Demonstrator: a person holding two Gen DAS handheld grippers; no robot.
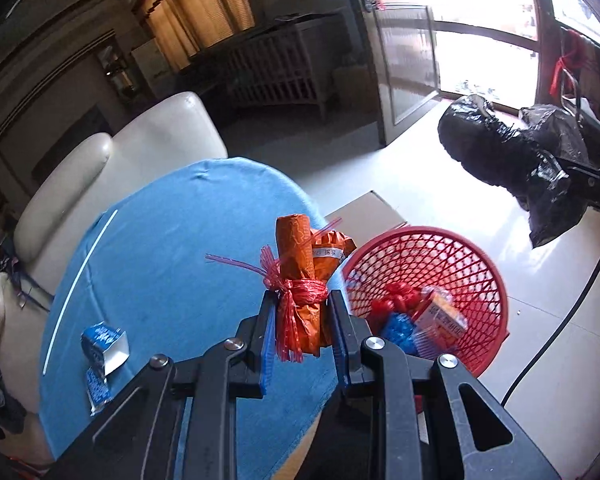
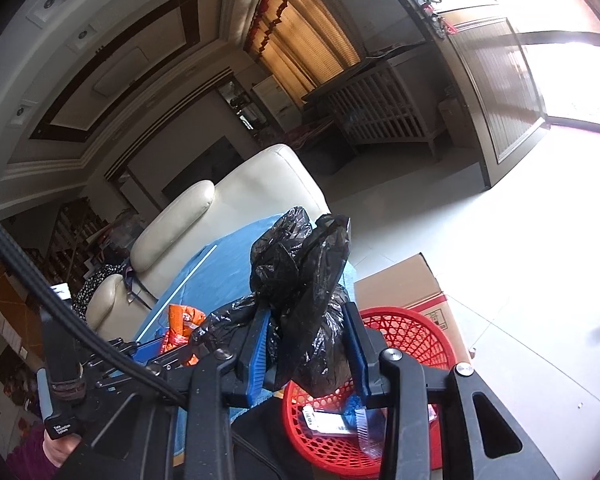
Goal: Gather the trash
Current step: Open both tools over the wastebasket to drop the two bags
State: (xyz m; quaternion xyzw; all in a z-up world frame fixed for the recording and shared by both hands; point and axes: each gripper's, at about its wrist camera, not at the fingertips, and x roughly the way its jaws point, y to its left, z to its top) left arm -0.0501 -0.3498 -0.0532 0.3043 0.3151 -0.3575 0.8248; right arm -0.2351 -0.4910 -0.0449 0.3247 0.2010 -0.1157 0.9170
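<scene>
Beyond the table (image 1: 148,264) with its blue cloth you see a cream leather sofa (image 1: 112,168). A white slatted crib (image 1: 276,68) stands by tan curtains (image 1: 204,4), and a cardboard box (image 2: 404,284) sits on the pale tiled floor (image 1: 440,204).

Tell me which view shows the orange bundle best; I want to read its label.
The left wrist view: the orange bundle sits centred between the left tool's pads, red string and white label strip visible. The right wrist view shows only an orange scrap behind the black bag.
</scene>
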